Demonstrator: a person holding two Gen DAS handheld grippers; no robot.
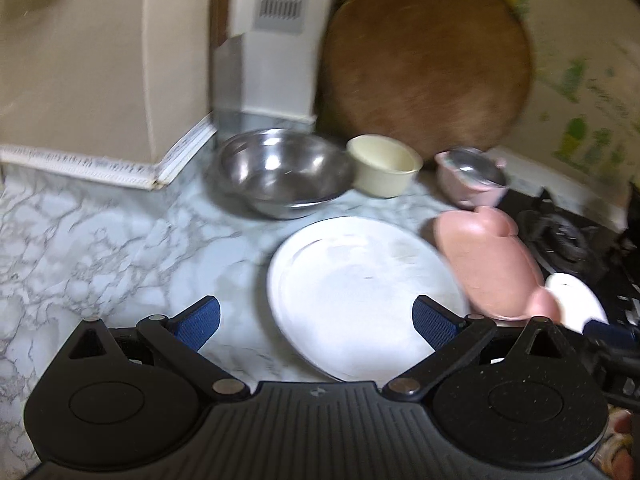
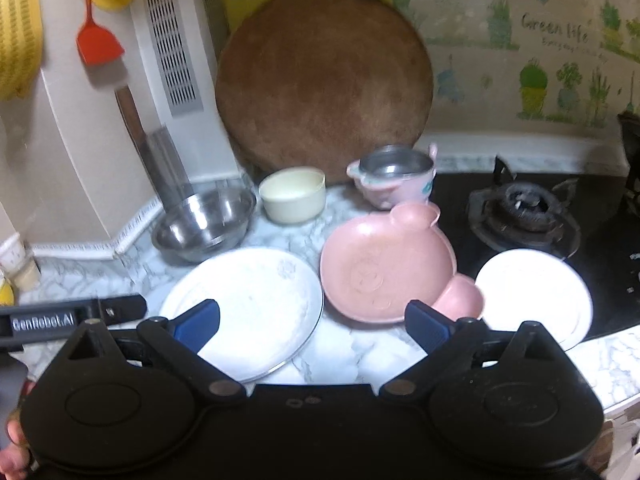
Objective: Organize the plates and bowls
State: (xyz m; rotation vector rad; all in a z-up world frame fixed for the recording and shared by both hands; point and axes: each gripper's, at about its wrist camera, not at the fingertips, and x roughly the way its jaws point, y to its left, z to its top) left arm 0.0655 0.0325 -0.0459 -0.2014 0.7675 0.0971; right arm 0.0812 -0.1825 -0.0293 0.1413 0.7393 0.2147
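A large white plate (image 1: 360, 288) (image 2: 248, 304) lies on the marble counter. To its right lies a pink pig-shaped plate (image 1: 488, 264) (image 2: 384, 268), then a small white plate (image 1: 576, 300) (image 2: 532, 292) on the black stove. Behind them stand a steel bowl (image 1: 280, 172) (image 2: 204, 224), a cream bowl (image 1: 384, 172) (image 2: 292, 196) and a pink bowl with a steel liner (image 1: 472, 180) (image 2: 396, 180). My left gripper (image 1: 316, 326) is open and empty just above the large plate's near left. My right gripper (image 2: 312, 326) is open and empty between the large and pink plates.
A round wooden board (image 1: 428, 68) (image 2: 324, 84) leans on the back wall. A gas burner (image 2: 524, 212) sits at the right. A beige wall corner (image 1: 100, 80) and a cleaver (image 2: 160, 152) stand at the left. A red spatula (image 2: 96, 36) hangs above.
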